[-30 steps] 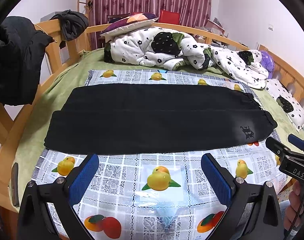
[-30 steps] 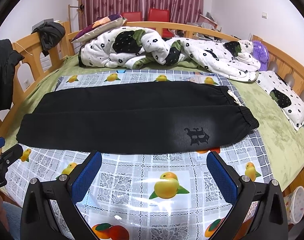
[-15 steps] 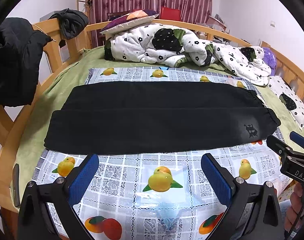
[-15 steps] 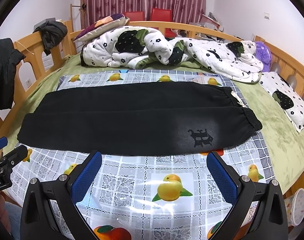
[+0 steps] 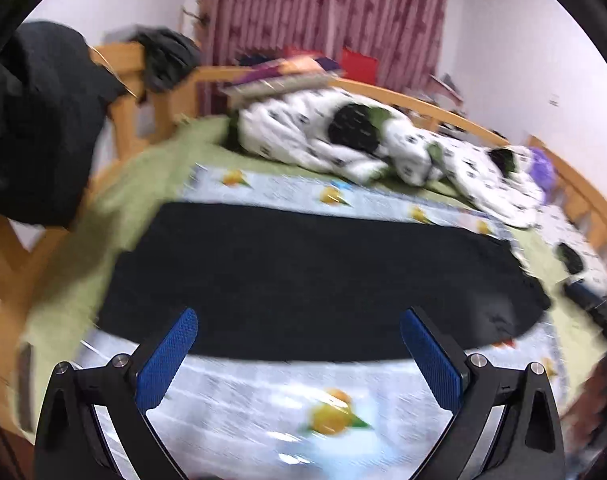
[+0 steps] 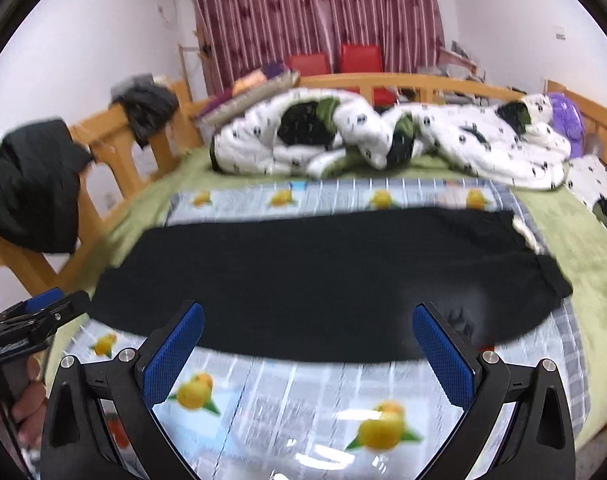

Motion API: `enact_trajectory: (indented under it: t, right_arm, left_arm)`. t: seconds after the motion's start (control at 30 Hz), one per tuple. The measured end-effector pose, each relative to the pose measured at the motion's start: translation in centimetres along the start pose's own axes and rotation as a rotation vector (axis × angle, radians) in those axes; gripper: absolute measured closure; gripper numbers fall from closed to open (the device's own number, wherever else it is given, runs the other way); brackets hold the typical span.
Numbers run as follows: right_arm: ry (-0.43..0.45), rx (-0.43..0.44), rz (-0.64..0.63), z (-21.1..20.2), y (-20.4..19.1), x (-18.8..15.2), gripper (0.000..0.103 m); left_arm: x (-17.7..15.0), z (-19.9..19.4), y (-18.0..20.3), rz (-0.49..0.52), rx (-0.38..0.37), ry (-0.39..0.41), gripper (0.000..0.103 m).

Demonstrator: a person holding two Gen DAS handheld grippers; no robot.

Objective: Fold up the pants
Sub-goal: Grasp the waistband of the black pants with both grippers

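Black pants [image 5: 303, 276] lie flat, folded lengthwise, across a fruit-print plastic cloth [image 5: 331, 412] on the bed. The waistband end with a small printed logo [image 6: 459, 316] is at the right; the leg ends are at the left. My left gripper [image 5: 299, 344] is open and empty, just short of the pants' near edge. My right gripper [image 6: 307, 340] is open and empty, also at the near edge. The left gripper also shows at the left edge of the right wrist view [image 6: 35, 320]. Both views are motion-blurred.
A crumpled white-and-black quilt [image 6: 383, 136] lies at the back of the bed. Dark clothes [image 5: 35, 120] hang on the wooden rail [image 6: 115, 152] at left. A patterned pillow [image 6: 599, 196] lies at right. Green bedding [image 6: 575, 240] surrounds the cloth.
Both grippers have moved forward toward the pants' near edge; the pants look larger and the views have tilted up and blurred. The pants have not moved.
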State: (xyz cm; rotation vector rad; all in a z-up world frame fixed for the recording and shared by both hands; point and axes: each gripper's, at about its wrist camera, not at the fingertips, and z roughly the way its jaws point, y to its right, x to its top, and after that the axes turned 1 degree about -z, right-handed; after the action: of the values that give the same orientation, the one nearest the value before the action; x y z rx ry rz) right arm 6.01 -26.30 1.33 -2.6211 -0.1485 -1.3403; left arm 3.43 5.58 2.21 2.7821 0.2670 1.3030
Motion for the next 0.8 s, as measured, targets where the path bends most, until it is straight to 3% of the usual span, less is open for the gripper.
enact_trajectory:
  t: [0.07,0.13,0.23,0.37,0.47,0.57,0.67,0.8]
  right_arm:
    - [0.087,-0.049,-0.015,-0.7,1.9,1.5,0.001]
    - [0.109,-0.052,-0.010,-0.6,4.2,2.2,0.000]
    - [0.007,-0.039,0.038,1.8,8.8,1.7,0.001]
    - [-0.125,-0.212,0.090,6.6,15.0,-2.6,0.003]
    - [-0.201,-0.256,0.130,9.2,18.1,-6.6,0.024]
    - [-0.227,-0.222,0.225,10.0,20.7,-9.7,0.027]
    - [-0.221,-0.193,0.285,9.8,22.5,-11.9,0.027]
    - [-0.212,-0.162,0.372,10.7,24.1,-12.7,0.026]
  left_arm:
    - [0.5,0.7,-1.5,-0.006,0.007,-0.003,0.001]
    - [0.4,2.5,-3.5,-0.023,0.007,-0.038,0.001]
    - [-1.0,5.8,-6.4,-0.065,0.016,-0.101,0.001]
    - [-5.0,10.2,-10.3,-0.193,-0.014,-0.201,0.008]
    - [-8.1,11.8,-12.9,-0.281,-0.059,-0.204,0.008]
    - [-10.2,12.7,-14.9,-0.341,-0.060,-0.195,0.008]
    - [-11.2,13.8,-17.3,-0.472,-0.112,-0.181,0.008]
    - [-10.9,15.4,-18.8,-0.573,-0.139,-0.149,0.012]
